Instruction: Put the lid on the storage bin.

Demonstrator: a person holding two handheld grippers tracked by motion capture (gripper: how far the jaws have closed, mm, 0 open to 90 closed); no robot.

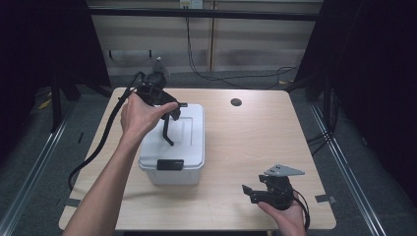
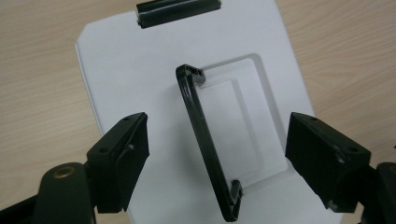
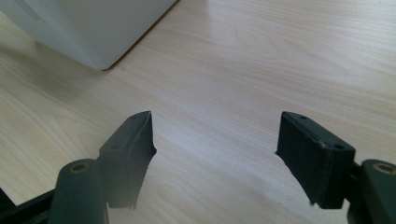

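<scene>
While the left gripper (image 2: 217,154) hangs spread-fingered astride the raised black handle (image 2: 205,144) of the white lidded plastic box (image 1: 173,142), unclamped, the right gripper (image 3: 217,158) idles open over bare surface (image 3: 261,60); lifting remains.

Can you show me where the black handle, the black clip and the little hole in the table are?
black handle (image 2: 205,144), left gripper view, middle of bar.
black clip (image 1: 170,164), high view, front latch face.
hole (image 1: 236,102), high view, its centre.

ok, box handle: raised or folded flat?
Raised: the black handle stands up off the white lid, between the open left gripper jaws, ungripped.
</scene>
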